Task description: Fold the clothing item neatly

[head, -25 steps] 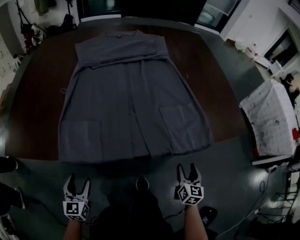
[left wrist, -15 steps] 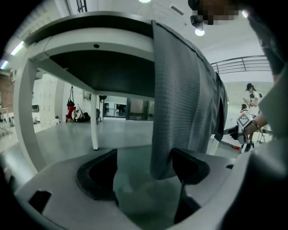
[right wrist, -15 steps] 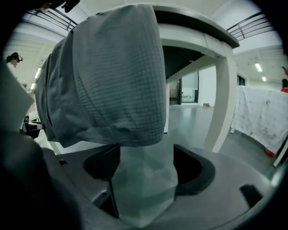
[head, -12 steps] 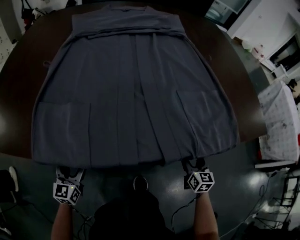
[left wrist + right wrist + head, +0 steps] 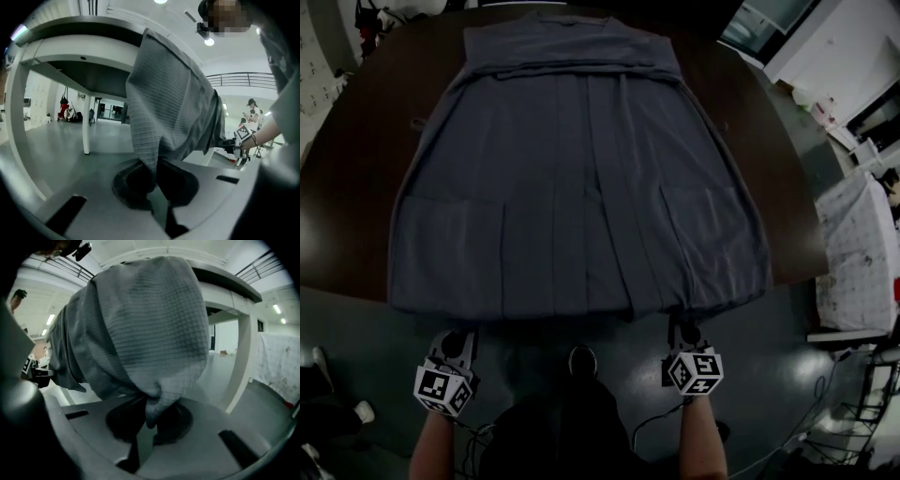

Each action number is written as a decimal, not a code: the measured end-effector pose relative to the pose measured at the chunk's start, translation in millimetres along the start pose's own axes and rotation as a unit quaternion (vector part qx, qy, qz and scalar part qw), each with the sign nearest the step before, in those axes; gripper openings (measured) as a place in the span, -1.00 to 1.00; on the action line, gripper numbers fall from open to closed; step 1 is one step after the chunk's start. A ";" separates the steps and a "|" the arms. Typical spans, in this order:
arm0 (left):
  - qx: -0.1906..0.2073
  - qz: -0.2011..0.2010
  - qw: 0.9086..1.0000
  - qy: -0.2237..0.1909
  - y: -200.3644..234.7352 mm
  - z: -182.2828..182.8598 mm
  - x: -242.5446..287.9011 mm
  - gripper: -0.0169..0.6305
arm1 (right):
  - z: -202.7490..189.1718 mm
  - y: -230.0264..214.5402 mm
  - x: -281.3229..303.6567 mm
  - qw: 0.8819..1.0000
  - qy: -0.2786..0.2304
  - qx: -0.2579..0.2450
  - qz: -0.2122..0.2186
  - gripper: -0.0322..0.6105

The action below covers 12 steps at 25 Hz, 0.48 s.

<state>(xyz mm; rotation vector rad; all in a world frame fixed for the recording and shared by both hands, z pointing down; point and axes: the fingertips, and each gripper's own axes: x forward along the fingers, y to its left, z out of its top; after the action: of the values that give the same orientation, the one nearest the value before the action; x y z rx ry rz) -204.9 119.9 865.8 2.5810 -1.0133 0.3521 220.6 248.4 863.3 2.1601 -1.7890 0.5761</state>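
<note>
The place reads as a big open lab or studio hall: a bare polished grey floor (image 5: 787, 319) under the large dark table (image 5: 347, 234) ahead of the left gripper (image 5: 459, 339), a cloth-draped bench (image 5: 853, 253) right of the right gripper (image 5: 682, 330), round ceiling lights (image 5: 209, 41) and a gallery railing (image 5: 243, 79) above

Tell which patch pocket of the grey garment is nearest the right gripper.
The grey garment's pocket at the picture's right; the other pocket lies above the left gripper.
</note>
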 end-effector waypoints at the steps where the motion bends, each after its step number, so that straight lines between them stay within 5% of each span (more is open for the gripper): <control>1: -0.003 -0.001 1.000 0.008 -5.0 2.2 -11.1 -0.90 | -1.0 3.6 -11.7 1.000 0.010 0.008 0.001 -0.90; 12: -0.064 -0.027 0.996 0.057 -73.7 76.0 -148.8 -0.90 | 62.7 64.9 -159.4 0.996 0.082 -0.009 0.039 -0.90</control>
<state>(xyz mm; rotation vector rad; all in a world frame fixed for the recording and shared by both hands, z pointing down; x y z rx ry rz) -252.4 230.1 728.2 2.4397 -0.8955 0.4018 140.3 345.8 730.6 1.9766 -1.7887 0.7303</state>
